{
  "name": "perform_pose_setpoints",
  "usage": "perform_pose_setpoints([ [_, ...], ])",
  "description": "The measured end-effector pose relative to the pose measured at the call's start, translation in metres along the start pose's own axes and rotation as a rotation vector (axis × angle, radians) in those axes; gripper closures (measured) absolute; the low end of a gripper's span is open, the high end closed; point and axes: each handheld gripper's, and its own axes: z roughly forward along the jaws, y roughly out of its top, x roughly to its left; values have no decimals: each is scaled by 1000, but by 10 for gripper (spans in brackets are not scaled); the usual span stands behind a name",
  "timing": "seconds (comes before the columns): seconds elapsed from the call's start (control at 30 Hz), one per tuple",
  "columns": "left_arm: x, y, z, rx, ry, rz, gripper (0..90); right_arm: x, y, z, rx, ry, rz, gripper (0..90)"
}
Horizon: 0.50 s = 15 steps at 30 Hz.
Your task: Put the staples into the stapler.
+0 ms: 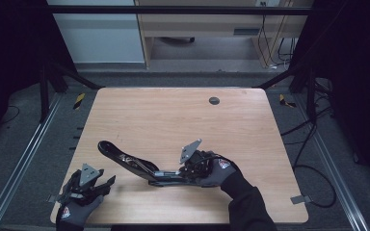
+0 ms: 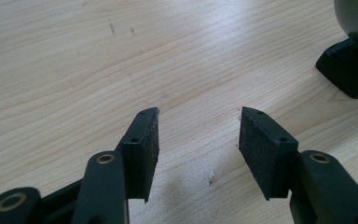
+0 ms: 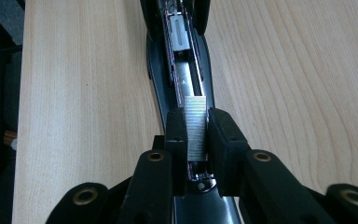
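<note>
Over the opened stapler (image 3: 179,70), your right gripper (image 3: 196,135) pinches the brittle staple strip (image 3: 195,123) by its flat sides; squeeze lightly, left gripper (image 2: 198,140) spread above the counter (image 2: 74,70).

surface: light wooden table (image 1: 173,115), rounded corners, pale grain | fitting: dark round cable port (image 1: 214,100) near the far edge, right of centre | on it: opened black stapler (image 1: 135,163) — lying flat at the near middle, lid swung out toward the left — strip of staples (image 3: 196,123) over its channel
</note>
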Motion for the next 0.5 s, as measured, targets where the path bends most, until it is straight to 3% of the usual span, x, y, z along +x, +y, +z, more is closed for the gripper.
perform_pose_setpoints([
  [0.5,0,0,0,1,-1,0,474,4,3,6,21,-20,-3,781],
])
